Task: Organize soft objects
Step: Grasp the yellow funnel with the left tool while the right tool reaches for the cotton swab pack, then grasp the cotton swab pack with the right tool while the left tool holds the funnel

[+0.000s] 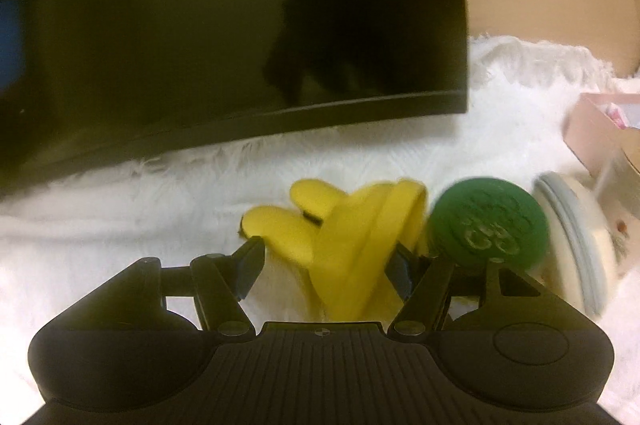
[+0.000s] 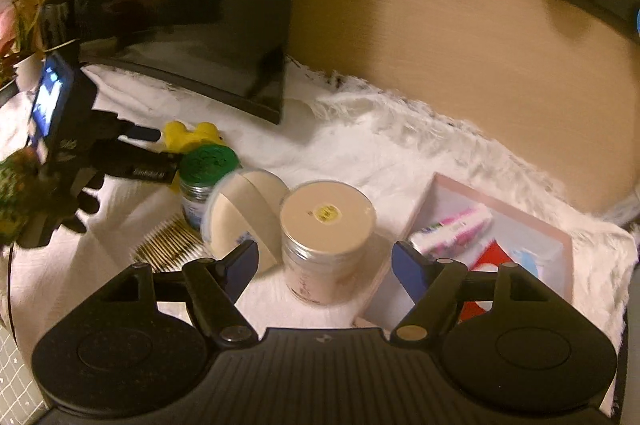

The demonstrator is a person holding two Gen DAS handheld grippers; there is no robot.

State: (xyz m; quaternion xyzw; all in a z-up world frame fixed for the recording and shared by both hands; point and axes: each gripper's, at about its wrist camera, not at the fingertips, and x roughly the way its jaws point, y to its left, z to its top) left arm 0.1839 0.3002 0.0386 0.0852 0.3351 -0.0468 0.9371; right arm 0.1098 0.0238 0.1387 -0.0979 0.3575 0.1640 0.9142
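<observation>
In the left wrist view a black monitor (image 1: 224,37) fills the upper left and centre, standing on a white furry cover (image 1: 120,201); at lower centre the left gripper (image 1: 326,267) has its jaws spread wide around a yellow soft toy (image 1: 352,237), whose body lies between the fingers, though contact cannot be judged; just right of the toy sits a green jar lid (image 1: 486,225), then a pale round tin (image 1: 576,245) on edge, and a pink box (image 1: 596,129) at the right edge.

In the right wrist view the left gripper (image 2: 156,145) reaches in from the left toward the yellow soft toy (image 2: 192,135); the green-lidded jar (image 2: 204,173) stands just beside it; the right gripper (image 2: 324,267) at lower centre has wide jaws holding nothing, with a cream-lidded jar (image 2: 326,237) between and beyond them; the pink box (image 2: 496,225) lies at right.
</observation>
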